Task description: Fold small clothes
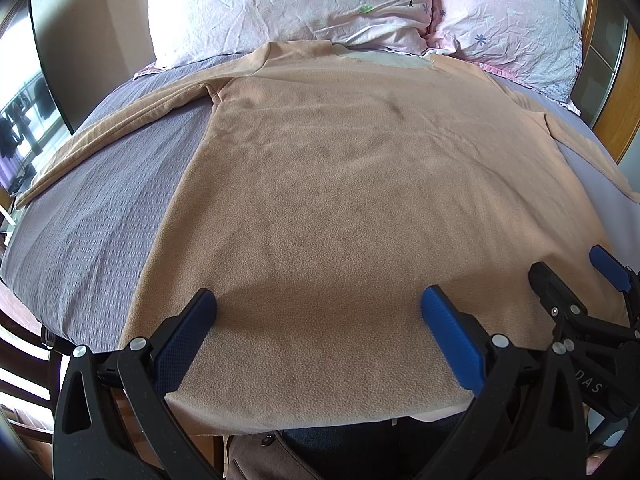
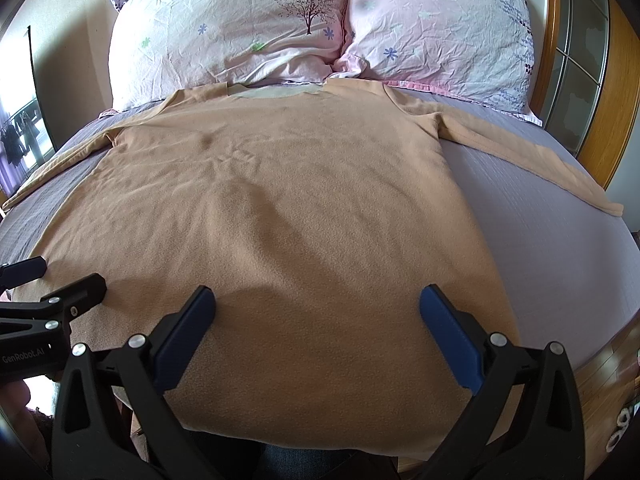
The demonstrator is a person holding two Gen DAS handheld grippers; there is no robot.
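A tan long-sleeved fleece top (image 1: 340,184) lies flat on the bed, collar toward the pillows, both sleeves spread out to the sides. It also fills the right wrist view (image 2: 288,208). My left gripper (image 1: 318,310) is open and empty, hovering over the left part of the hem. My right gripper (image 2: 316,308) is open and empty over the right part of the hem. The right gripper also shows at the right edge of the left wrist view (image 1: 576,276). The left gripper shows at the left edge of the right wrist view (image 2: 60,280).
The bed has a grey-purple textured cover (image 1: 104,208). Two pink floral pillows (image 2: 240,28) lie at the head. A wooden headboard (image 2: 624,80) is at the right. Wooden floor (image 2: 600,364) shows past the bed's near right corner. A window is far left.
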